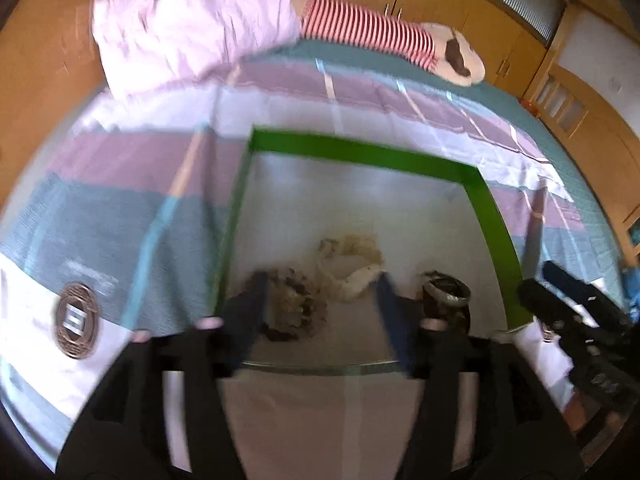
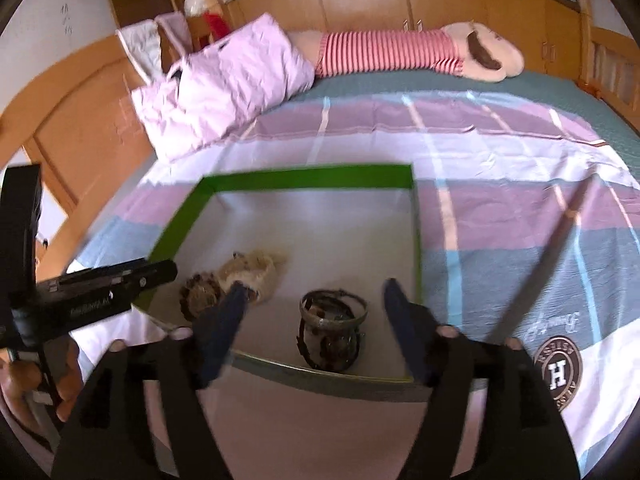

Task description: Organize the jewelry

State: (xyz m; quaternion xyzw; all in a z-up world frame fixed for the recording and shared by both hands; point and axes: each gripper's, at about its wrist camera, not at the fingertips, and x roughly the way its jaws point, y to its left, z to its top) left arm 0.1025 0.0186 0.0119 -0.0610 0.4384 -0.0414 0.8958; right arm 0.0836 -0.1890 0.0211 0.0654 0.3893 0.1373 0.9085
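Green-rimmed tray (image 2: 304,178) on a plaid bedspread (image 2: 500,160), filling the middle of both views. Three pieces of jewelry bunched toward its near edge: a dark metal bangle (image 2: 334,312) at lower centre of the right wrist view, a brown beaded cluster (image 2: 200,298) to its left, and a pale tangled piece (image 2: 258,270) just beyond, touching or nearly touching the cluster. Right gripper (image 2: 316,292) with jaws wide apart and empty, straddling the bangle from the near side. Left gripper (image 1: 320,284) likewise spread and holding nothing, at lower centre of its own view, framing the cluster (image 1: 292,304) and the pale piece (image 1: 352,264). Bangle probably light, stiff and slick, apt to skate on the smooth tray floor; best pinched across the rim at one side, not across the whole ring. Cluster and pale piece likely soft, limp and snag-prone; best taken at the thickest bunch, lifted slowly to avoid dragging the neighbour. Motion blur throughout, so fine detail unreadable.
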